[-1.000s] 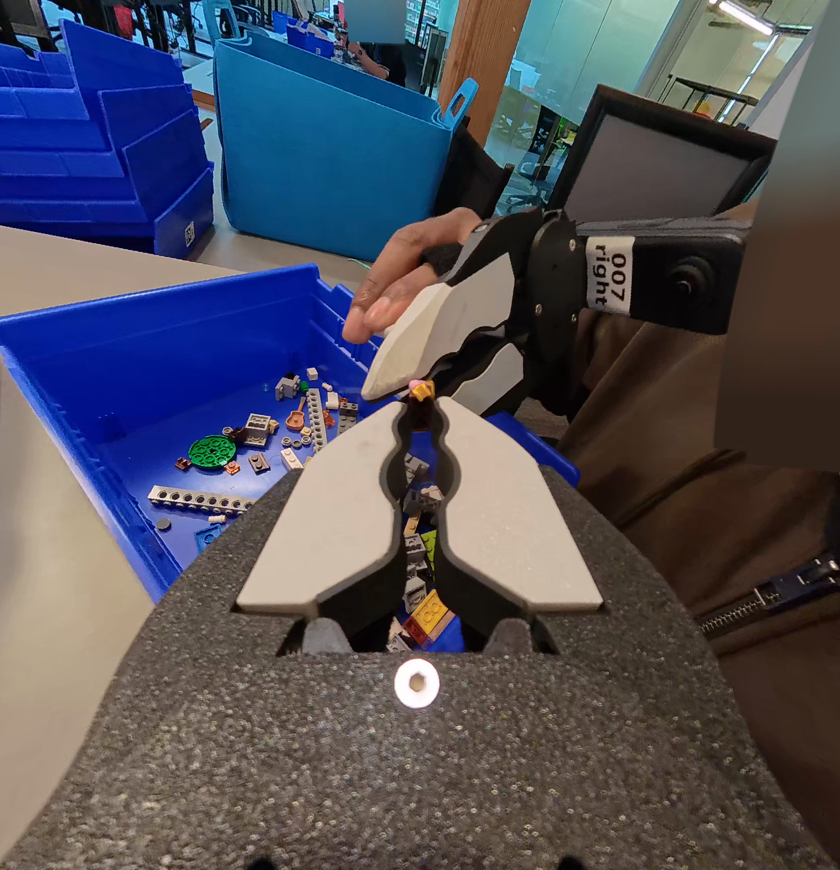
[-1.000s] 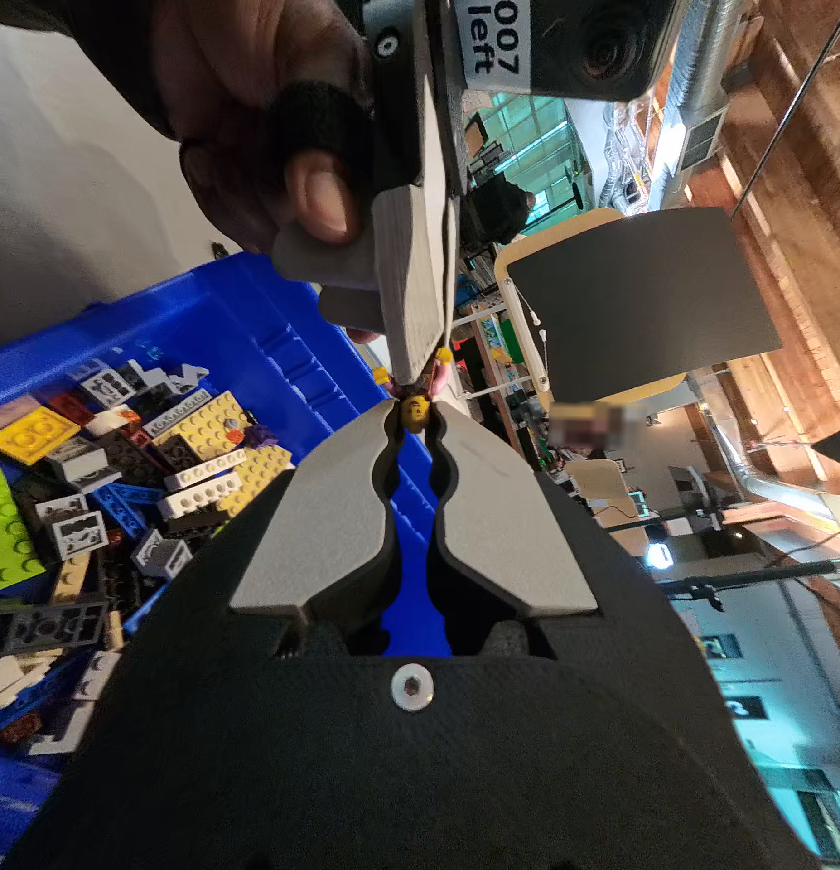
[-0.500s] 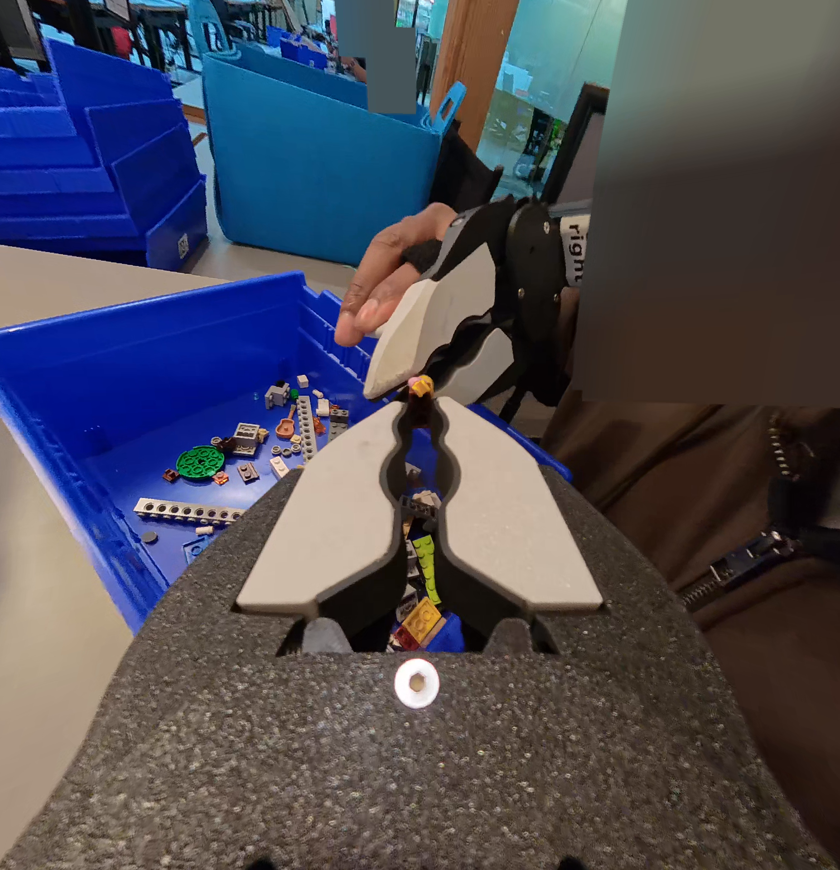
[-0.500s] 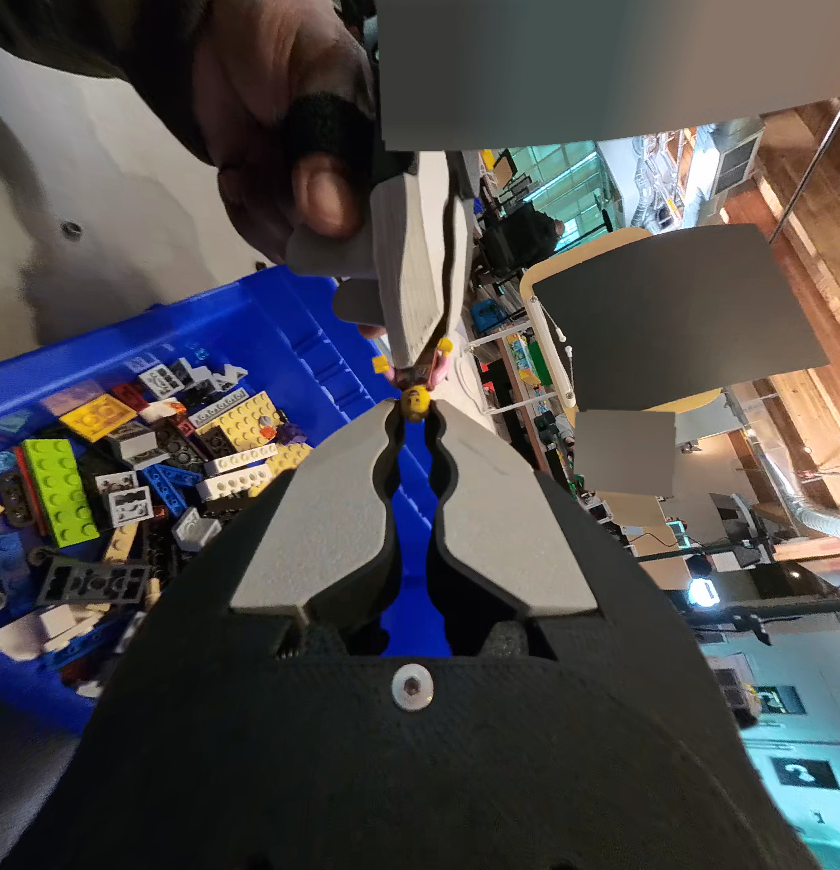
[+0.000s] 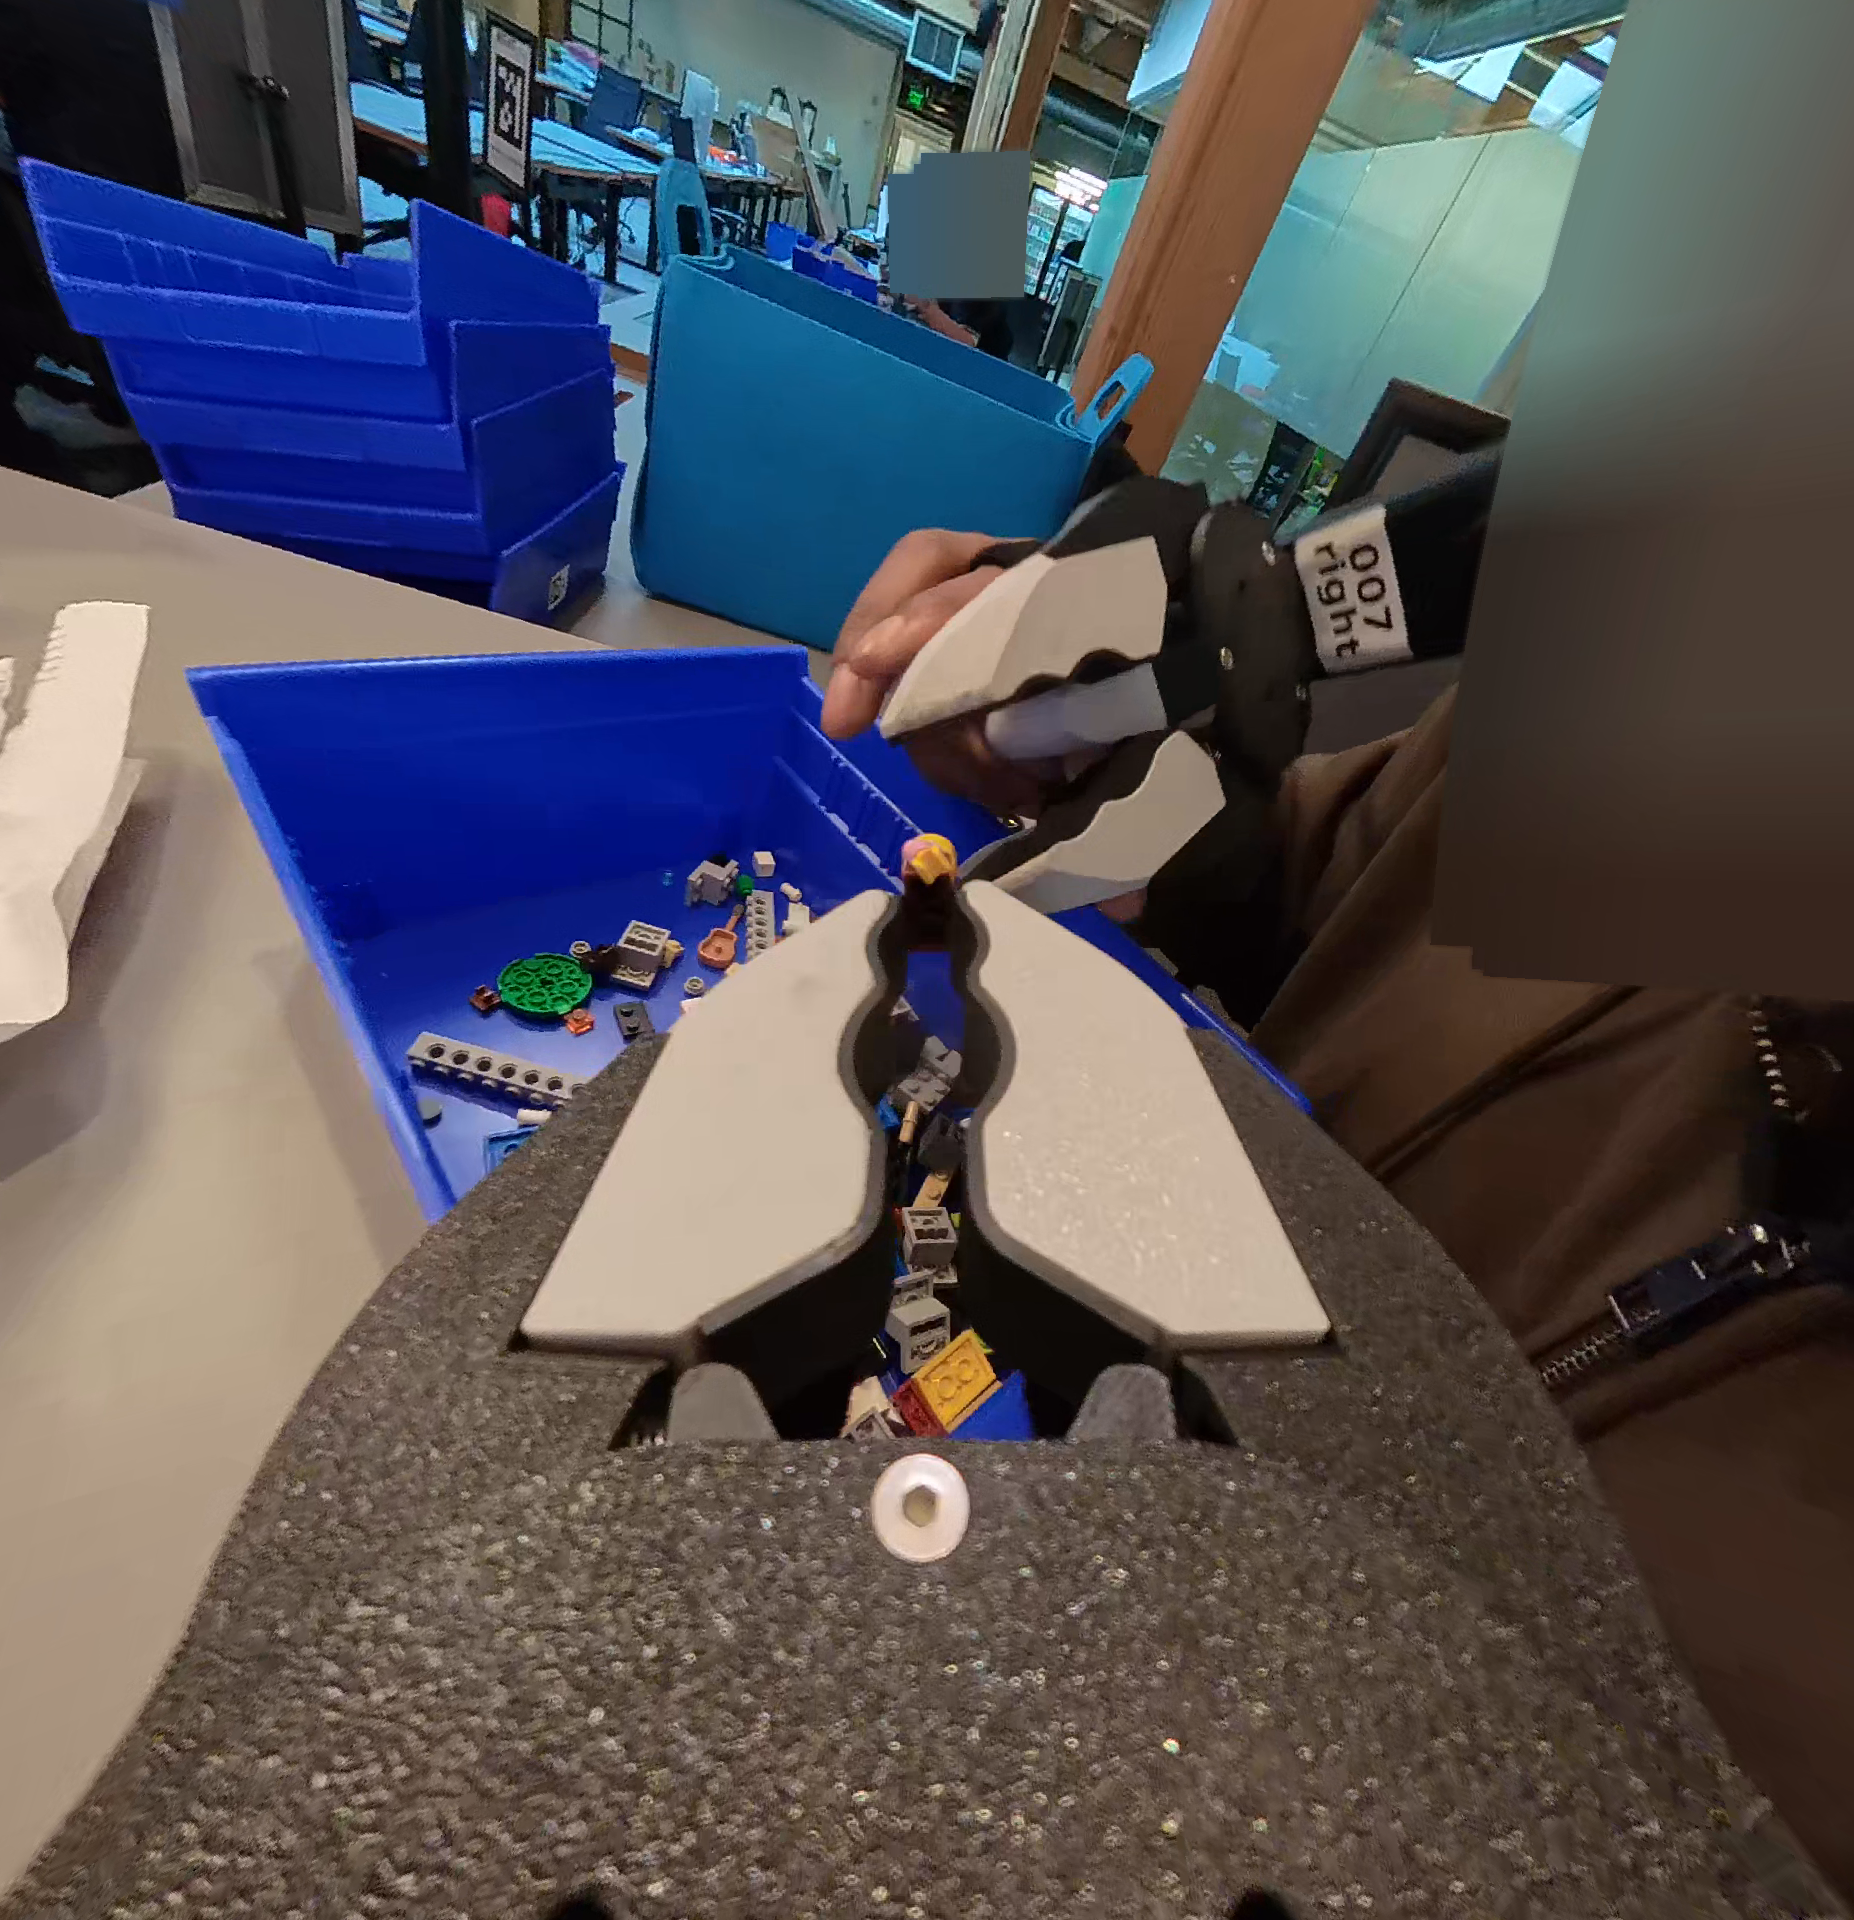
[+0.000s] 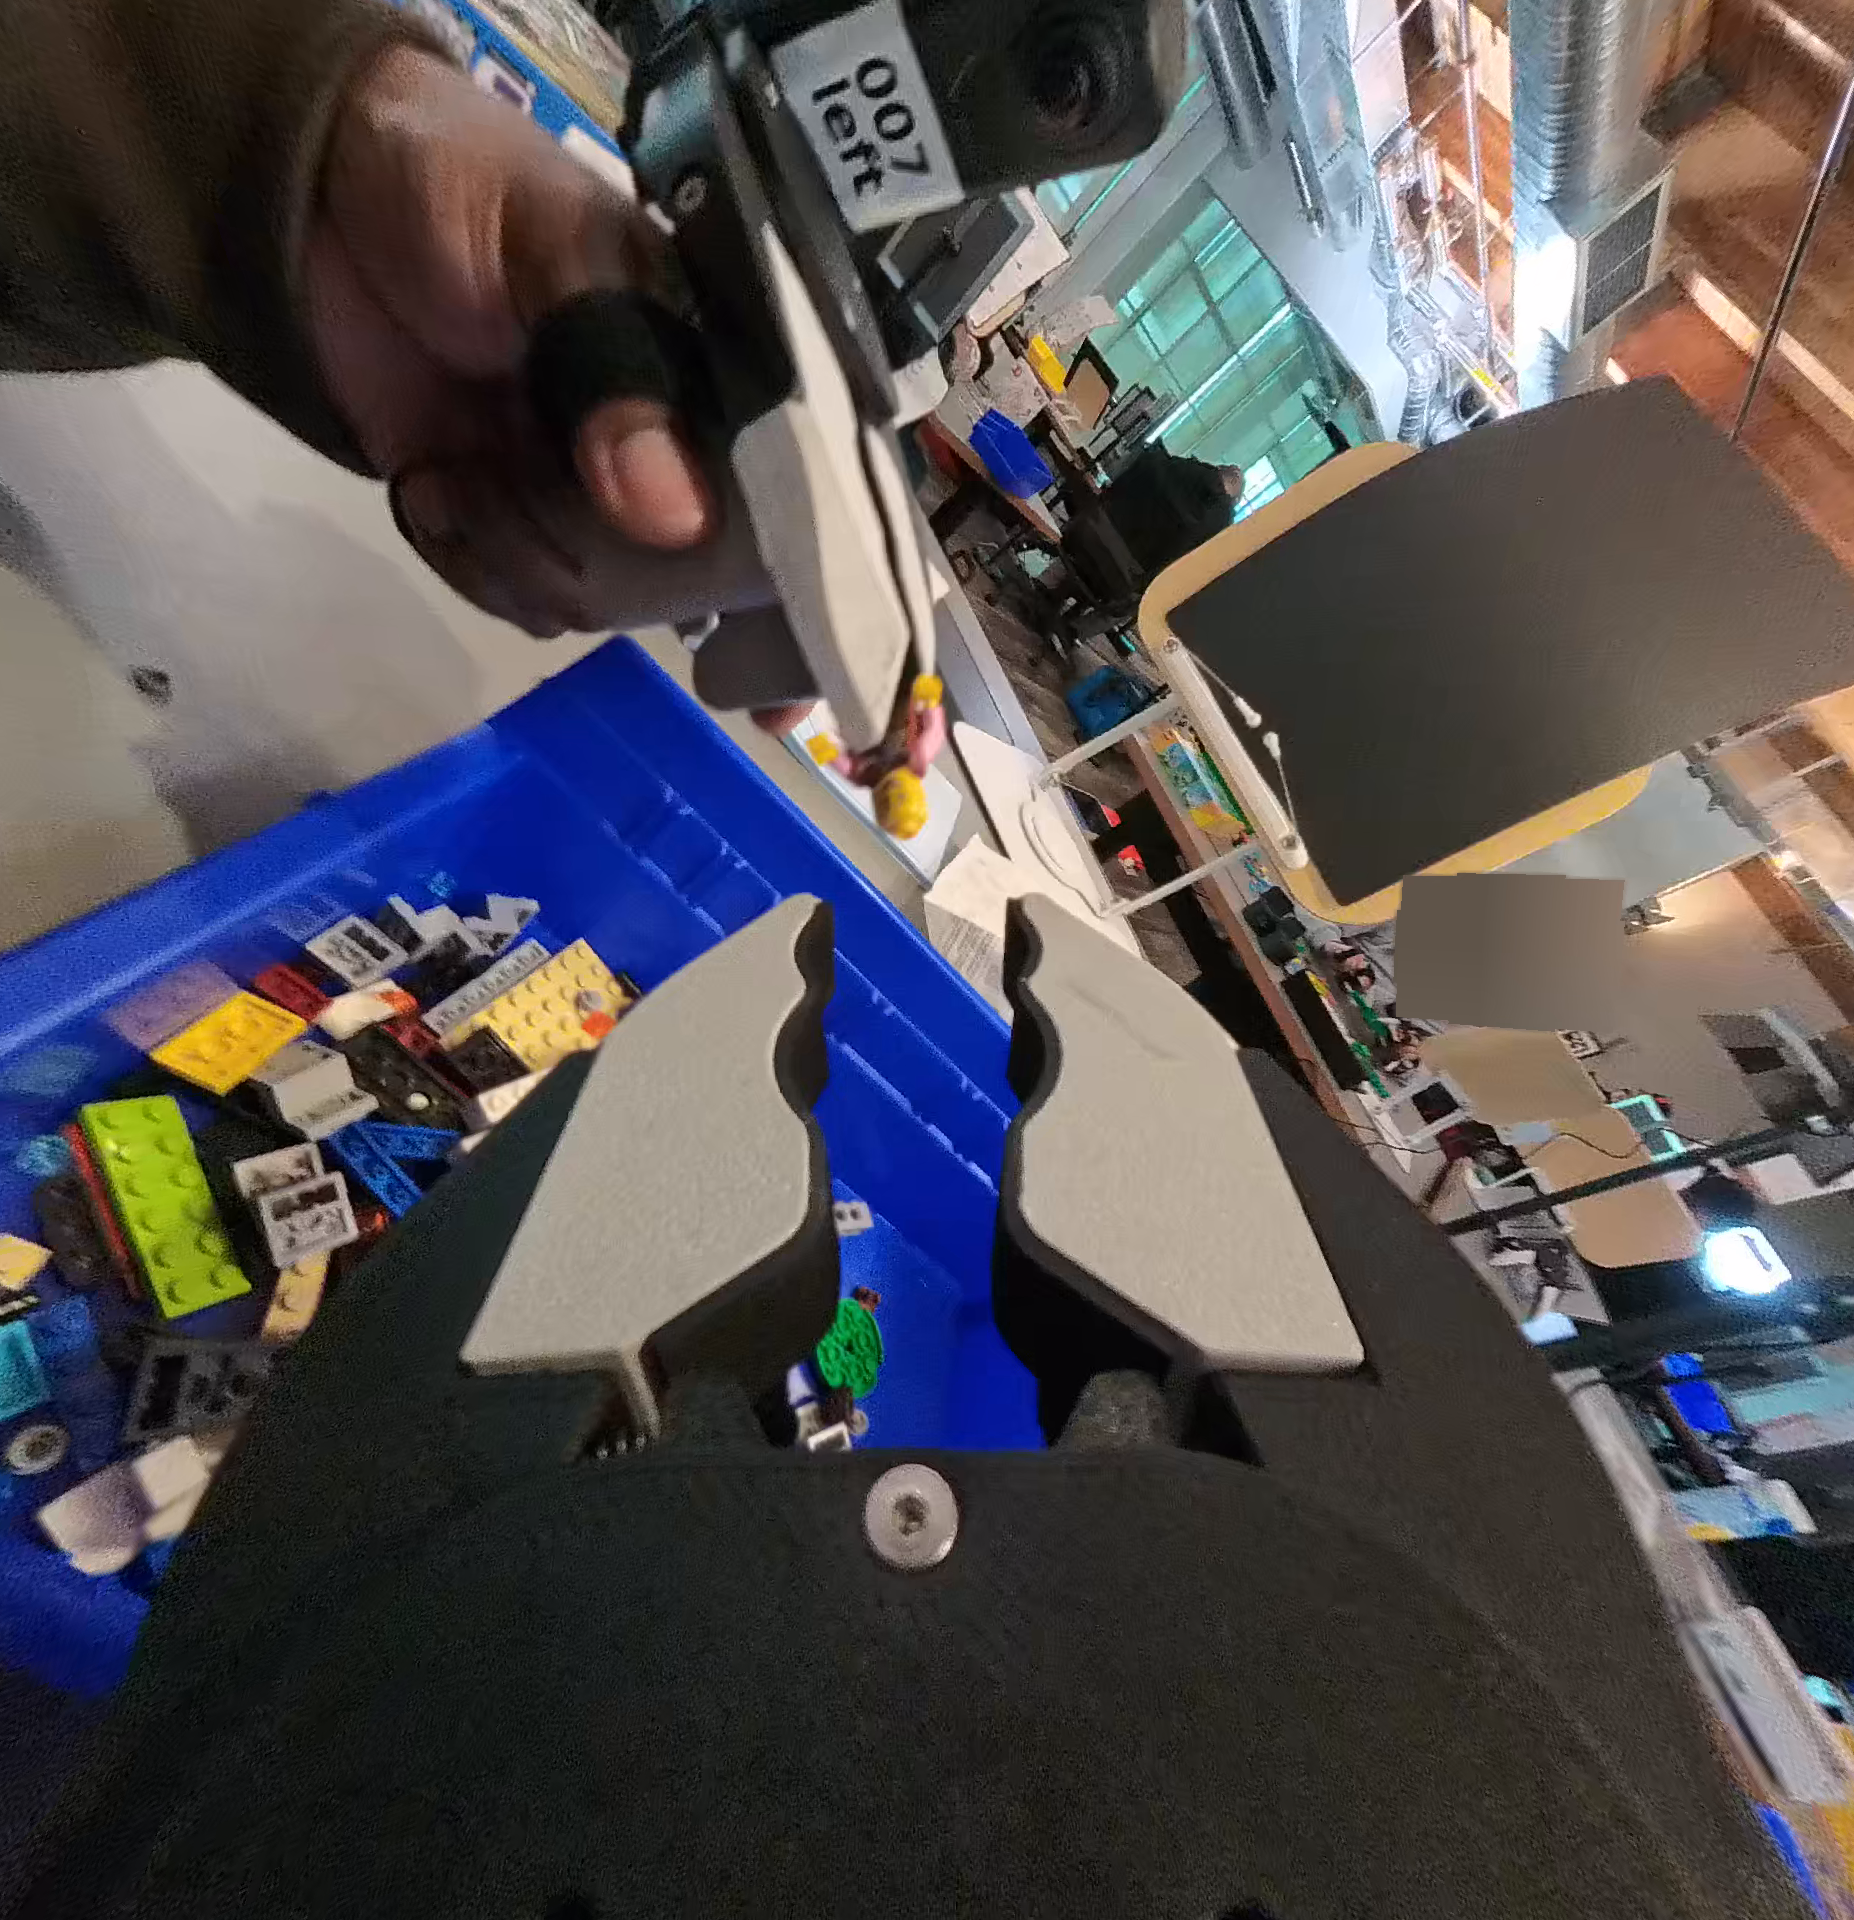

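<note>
Since a second ago my right gripper [image 6: 915, 914] has let go of the minifigure's [image 5: 929, 883] yellow head and backed off; its fingers stand wide with nothing between them. My left gripper [image 5: 929, 902] pinches the figure's dark body, fingers narrow, head poking out at 12 o'clock above the blue bin [image 5: 487, 727]. Loose bricks [image 6: 227, 1091] lie in the bin at 9 o'clock of my right fingers.

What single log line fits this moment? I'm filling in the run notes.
left gripper: shut on toy figure | right gripper: open, holds nothing | both above blue bin of bricks
</note>
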Tool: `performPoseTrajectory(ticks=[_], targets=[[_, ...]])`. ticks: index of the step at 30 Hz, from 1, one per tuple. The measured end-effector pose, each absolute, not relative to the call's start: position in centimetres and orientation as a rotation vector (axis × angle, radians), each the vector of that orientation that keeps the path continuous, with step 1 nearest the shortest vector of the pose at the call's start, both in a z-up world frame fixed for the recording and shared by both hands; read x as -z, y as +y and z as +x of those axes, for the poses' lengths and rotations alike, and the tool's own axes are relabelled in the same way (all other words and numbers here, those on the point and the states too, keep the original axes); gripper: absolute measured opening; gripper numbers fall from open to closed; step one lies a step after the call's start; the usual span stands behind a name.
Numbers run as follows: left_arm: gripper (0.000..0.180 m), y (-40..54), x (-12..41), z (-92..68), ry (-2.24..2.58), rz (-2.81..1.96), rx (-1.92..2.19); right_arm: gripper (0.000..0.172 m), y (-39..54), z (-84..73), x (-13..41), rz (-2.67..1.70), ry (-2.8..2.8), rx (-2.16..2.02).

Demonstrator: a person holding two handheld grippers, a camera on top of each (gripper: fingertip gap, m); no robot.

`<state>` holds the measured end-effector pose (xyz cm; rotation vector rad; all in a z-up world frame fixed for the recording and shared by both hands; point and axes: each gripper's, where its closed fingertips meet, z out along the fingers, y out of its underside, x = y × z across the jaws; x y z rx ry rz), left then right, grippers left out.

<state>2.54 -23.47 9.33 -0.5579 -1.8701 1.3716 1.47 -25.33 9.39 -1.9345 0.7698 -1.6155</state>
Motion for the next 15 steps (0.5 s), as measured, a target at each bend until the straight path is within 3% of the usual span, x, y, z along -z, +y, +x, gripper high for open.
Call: performPoseTrajectory(ticks=[7,12,15], targets=[[0.007,-21.9,-9.7,1.5,-1.82,-0.752,-1.499,0.03,-22.5,1.6,-9.8,-1.85,0.808,1.19],[0.007,-21.1,-9.4,0.8,-1.809,-0.892,-1.59,0.009,-21.0,1.8,-10.1,-1.784,0.838,0.96],[0.007,-20.9,-9.3,1.1,-1.8,-0.88,-1.616,0.008,-20.8,2.0,-9.9,-1.783,0.857,0.911]])
